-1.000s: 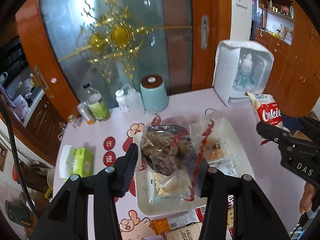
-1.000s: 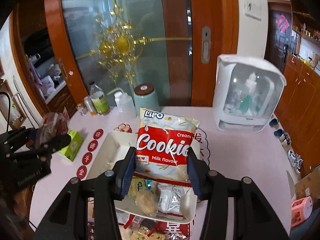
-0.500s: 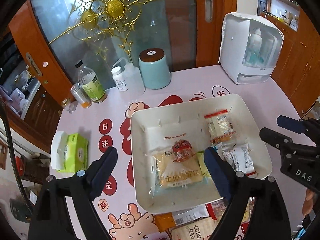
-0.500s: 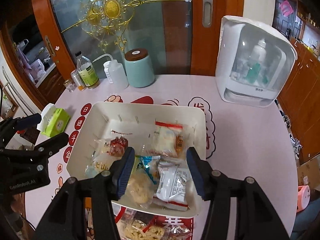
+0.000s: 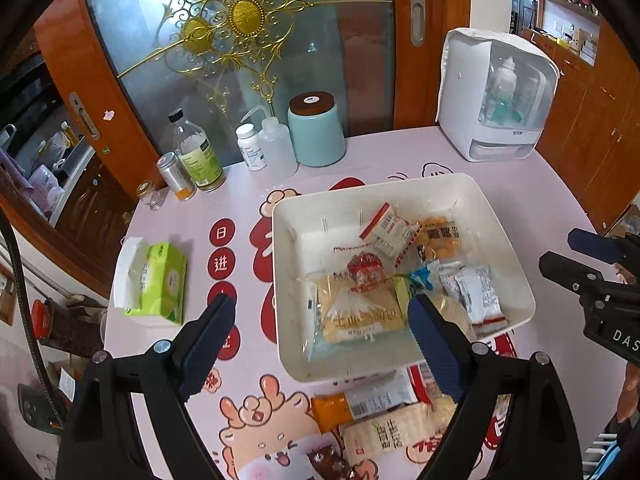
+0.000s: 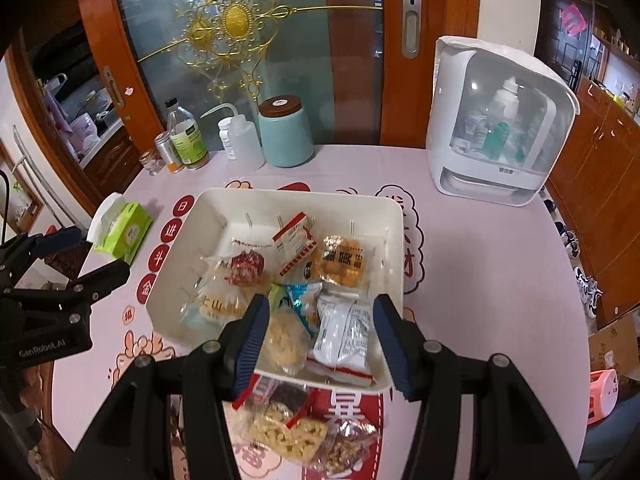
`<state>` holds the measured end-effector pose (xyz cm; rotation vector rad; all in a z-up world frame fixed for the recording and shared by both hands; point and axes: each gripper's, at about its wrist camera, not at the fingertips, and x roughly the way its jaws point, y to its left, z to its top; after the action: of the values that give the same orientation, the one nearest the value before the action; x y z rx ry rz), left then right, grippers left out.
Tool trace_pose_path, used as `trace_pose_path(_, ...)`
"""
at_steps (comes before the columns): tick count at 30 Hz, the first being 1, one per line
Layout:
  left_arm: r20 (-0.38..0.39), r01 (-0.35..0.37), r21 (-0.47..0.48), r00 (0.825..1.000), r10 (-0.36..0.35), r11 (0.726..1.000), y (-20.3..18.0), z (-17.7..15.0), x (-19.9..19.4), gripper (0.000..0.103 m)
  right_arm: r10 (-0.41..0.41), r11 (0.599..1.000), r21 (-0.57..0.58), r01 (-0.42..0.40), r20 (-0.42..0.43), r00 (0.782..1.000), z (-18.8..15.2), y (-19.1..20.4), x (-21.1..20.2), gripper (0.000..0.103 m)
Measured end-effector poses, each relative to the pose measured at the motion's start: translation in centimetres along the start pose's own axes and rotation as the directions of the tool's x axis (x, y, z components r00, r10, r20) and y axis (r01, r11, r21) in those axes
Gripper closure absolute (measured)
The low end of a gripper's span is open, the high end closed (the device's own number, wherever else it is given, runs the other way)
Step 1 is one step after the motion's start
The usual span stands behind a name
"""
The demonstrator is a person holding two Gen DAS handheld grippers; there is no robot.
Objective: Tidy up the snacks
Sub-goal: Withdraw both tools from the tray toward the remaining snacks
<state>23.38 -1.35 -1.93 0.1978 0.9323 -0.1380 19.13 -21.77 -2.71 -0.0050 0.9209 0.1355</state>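
both bags that were held up a second ago are gone from the jaws: the brown bag of nuts is no longer in the left gripper (image 5: 318,334) and the red cookie bag is no longer in the right gripper (image 6: 318,334), and neither is seen in the white tray (image 5: 404,188) now. the left jaws have been opened wide and nothing is held between them; the right jaws stand partly open, also with nothing gripped.

from the right gripper outward, a white foil packet (image 6: 342,330) and a pale puffed snack (image 6: 282,340) lie at twelve o'clock, just inside the tray's near wall. loose snacks are left on the table at six o'clock, outside the tray: a bag of yellow crackers (image 6: 280,430) and, in the left view, an orange-ended packet (image 5: 360,402).

the near wall of the tray could be struck if either gripper is lowered straight on; the light tray would probably be pushed away or tipped, and packets spilled. a thin packet lying flat on the tablecloth (image 5: 520,184) could slip from the pads if pinched at its edge. the two grippers are close, so a clash is possible if both are sent to the same pile.

well apart, a green tissue pack (image 5: 154,286) lies at nine o'clock, bottles (image 5: 198,158) and a teal jar (image 5: 316,130) at eleven to twelve, a white appliance (image 5: 496,96) at two. none of these blocks the reach.
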Motion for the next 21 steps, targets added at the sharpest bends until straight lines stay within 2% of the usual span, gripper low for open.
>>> trace_pose_path(11, 0.005, -0.030, -0.004, 1.000, 0.031, 1.000, -0.5, -3.5, -3.7, 0.015, 0.000, 0.999, -0.052, 0.000, 0.009, 1.000, -2.7, 0.2, -3.3, 0.048)
trace_pose_path(21, -0.041, -0.027, -0.006, 0.999, 0.027, 1.000, -1.2, -7.8, -3.9, 0.015, -0.007, 0.999, -0.054, 0.005, -0.037, 0.999, -6.0, -1.1, -3.1, 0.048)
